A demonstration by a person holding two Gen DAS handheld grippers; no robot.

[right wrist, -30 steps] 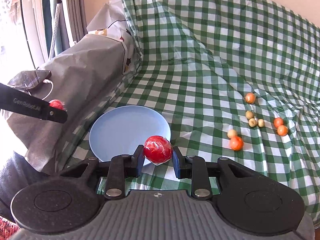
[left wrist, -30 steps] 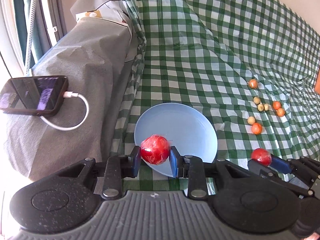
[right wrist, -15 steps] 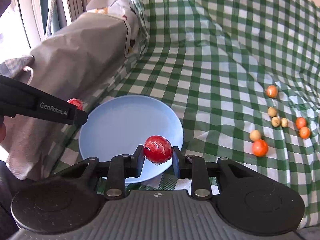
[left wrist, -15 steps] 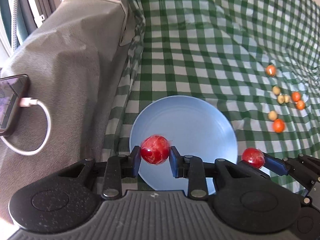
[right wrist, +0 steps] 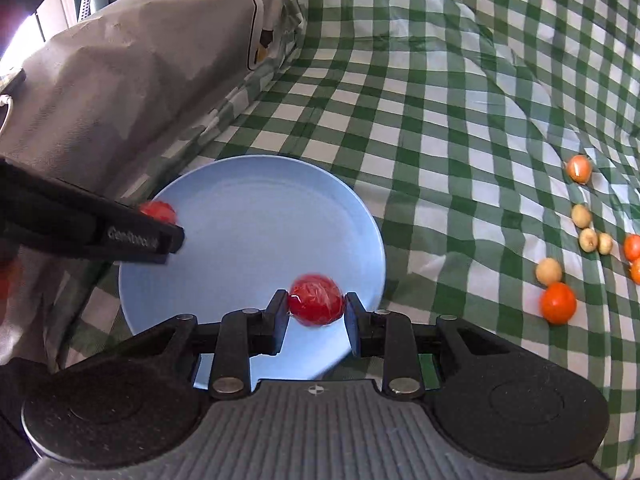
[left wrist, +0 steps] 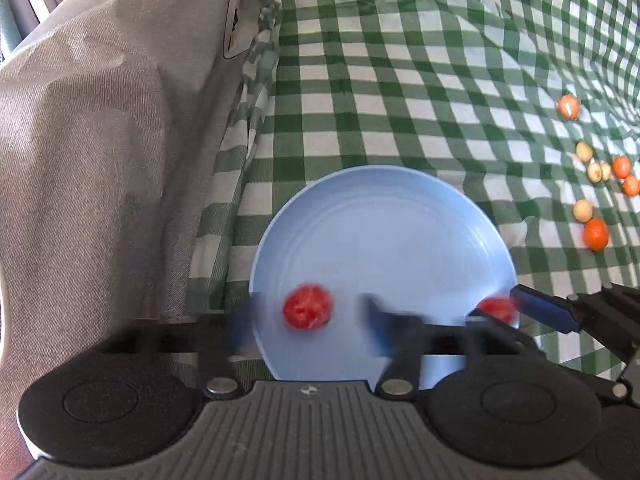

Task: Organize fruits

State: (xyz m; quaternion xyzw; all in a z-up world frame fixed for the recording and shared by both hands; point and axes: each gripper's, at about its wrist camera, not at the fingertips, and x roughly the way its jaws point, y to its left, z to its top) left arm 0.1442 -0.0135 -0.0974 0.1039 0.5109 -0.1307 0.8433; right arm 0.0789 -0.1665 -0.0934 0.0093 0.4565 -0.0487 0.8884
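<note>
A light blue plate [left wrist: 380,232] [right wrist: 248,220] lies on the green checked cloth [left wrist: 400,80]. My left gripper [left wrist: 310,314] hangs over the plate's near side with its jaws opening, blurred. A red fruit [left wrist: 307,312] [right wrist: 158,210] sits free between them, touched by neither pad. My right gripper [right wrist: 316,306] hovers over the plate's right rim. Its jaws are starting to open, but the pads still touch a second red fruit [right wrist: 316,300] [left wrist: 496,308]. Small orange fruits [right wrist: 558,302] [left wrist: 596,234] and pale round ones [right wrist: 549,271] lie scattered to the right.
A tall bulk draped in grey cloth [left wrist: 100,140] [right wrist: 120,80] rises right beside the plate's left edge. The checked cloth slopes upward behind the plate. A window frame and curtain stand at the far left.
Both grippers have come down and closer over the plate. The left jaws have sprung apart and let go of their red fruit. The phone on the grey cloth has dropped out of view.
</note>
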